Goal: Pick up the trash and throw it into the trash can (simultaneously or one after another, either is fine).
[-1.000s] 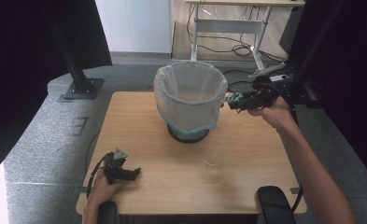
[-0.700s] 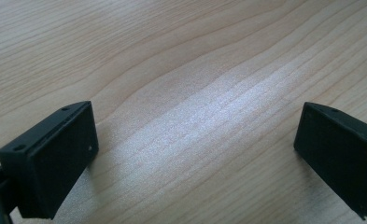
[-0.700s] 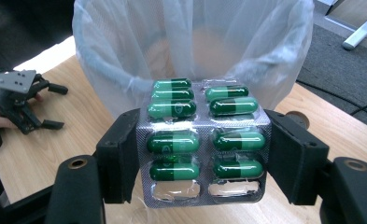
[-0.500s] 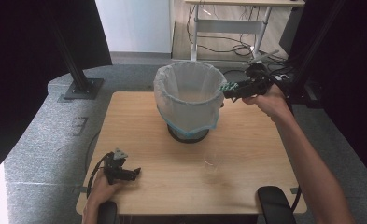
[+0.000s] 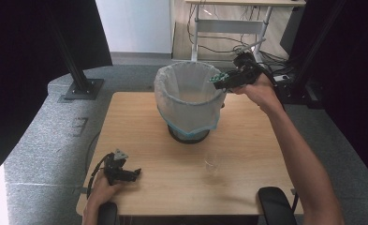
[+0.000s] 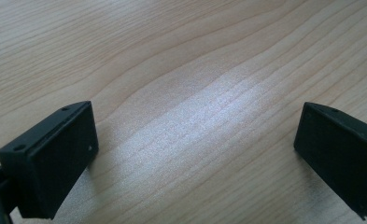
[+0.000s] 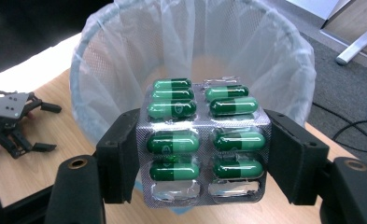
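Resting low left in the high view, the left gripper [image 5: 121,171] lay on the table [image 5: 247,187], fingers spread wide and empty. Farther off, upper right, the right gripper [image 7: 197,154] clamped a blister pack [image 7: 202,140] of green capsules at the bin [image 5: 187,101] rim. Seemingly a discard; next, carrying it over the opening and releasing.

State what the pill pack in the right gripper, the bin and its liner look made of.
Silver blister pack of green capsules: shiny crinkled foil under clear plastic bubbles, probably. Round waste bin: fine mesh, likely metal, seen through the liner. Translucent white bin liner: thin glossy plastic film, creased.
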{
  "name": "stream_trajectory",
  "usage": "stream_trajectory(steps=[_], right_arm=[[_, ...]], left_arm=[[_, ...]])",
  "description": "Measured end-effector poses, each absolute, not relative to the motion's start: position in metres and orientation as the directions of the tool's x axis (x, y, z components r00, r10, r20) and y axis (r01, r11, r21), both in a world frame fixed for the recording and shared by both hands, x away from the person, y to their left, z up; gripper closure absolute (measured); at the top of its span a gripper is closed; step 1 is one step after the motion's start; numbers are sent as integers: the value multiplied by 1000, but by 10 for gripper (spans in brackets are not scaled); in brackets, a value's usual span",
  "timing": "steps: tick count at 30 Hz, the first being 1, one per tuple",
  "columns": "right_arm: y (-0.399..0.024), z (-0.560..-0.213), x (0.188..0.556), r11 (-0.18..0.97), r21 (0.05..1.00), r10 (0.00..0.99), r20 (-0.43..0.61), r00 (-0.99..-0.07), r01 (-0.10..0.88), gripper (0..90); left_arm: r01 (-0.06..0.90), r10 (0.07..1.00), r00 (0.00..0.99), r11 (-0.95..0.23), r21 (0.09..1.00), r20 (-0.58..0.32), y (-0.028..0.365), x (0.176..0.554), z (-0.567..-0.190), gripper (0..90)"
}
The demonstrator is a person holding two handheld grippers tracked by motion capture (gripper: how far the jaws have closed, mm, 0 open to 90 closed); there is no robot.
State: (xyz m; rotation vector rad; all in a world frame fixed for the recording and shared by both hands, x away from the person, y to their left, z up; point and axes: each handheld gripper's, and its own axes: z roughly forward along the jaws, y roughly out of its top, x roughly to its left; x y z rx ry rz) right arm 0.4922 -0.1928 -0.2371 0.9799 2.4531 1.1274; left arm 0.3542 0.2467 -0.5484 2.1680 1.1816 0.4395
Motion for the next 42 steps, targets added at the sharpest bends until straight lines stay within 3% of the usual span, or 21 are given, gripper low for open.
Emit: stream_trajectory(steps=[20,42], right_arm=[[-161,-227,522,467,762,680,16,-733,449,330],[-123,-253,556,490,731,690,8,-724,475,330]], left_arm=[[631,838,545,-407,661,-5,247,354,-548,0],[630,837,547,-408,661,-4,247,355,-548,0]])
